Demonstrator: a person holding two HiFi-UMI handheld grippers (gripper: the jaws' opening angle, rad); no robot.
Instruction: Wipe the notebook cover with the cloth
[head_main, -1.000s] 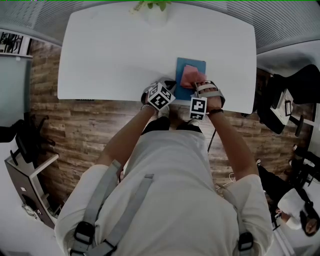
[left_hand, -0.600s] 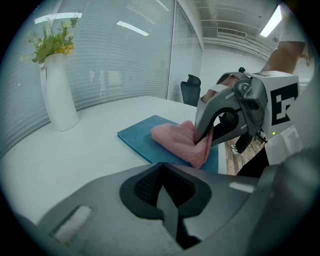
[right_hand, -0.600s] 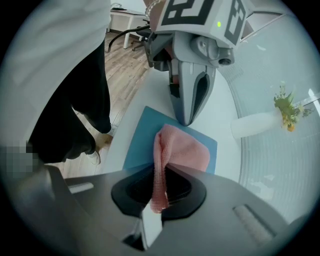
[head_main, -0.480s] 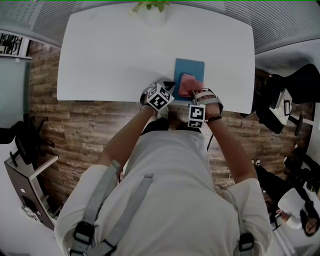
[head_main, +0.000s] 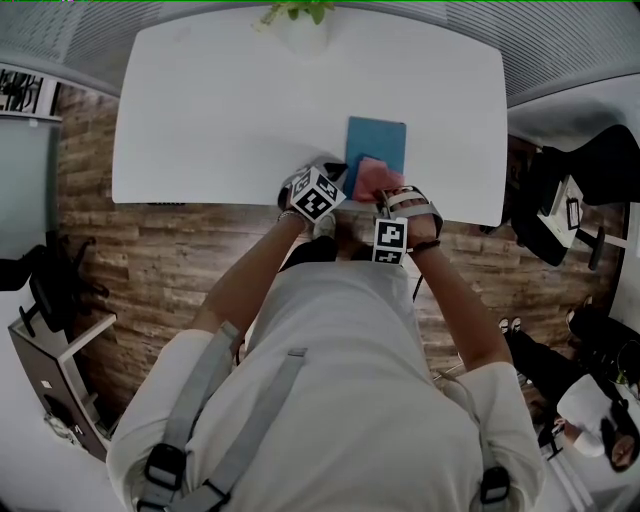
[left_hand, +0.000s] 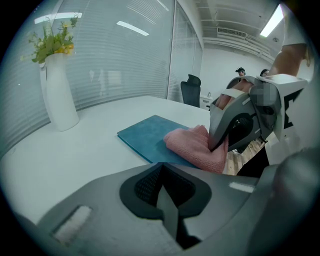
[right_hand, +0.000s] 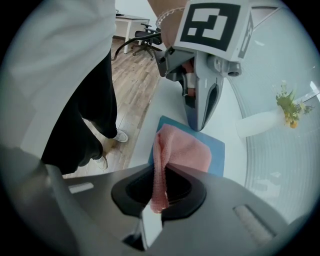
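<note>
Notebook (head_main: 378, 138) lies flat on the bench (head_main: 220, 110); right gripper (right_hand: 153, 207), fingers clenched on the pink cloth (right_hand: 182, 150), trails it over the cover to wipe; left gripper (left_hand: 167, 202) has its fingers closed, empty.

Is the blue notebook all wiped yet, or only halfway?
Done: the right tongs have pinched the pink cloth and laid it on the blue notebook. In hand: the cloth sits on the notebook's near end, so wiping seems under way. Left: the far end lies bare and probably needs a pass. The left tongs are shut and empty. I can't see dirt to judge cleanness.
</note>
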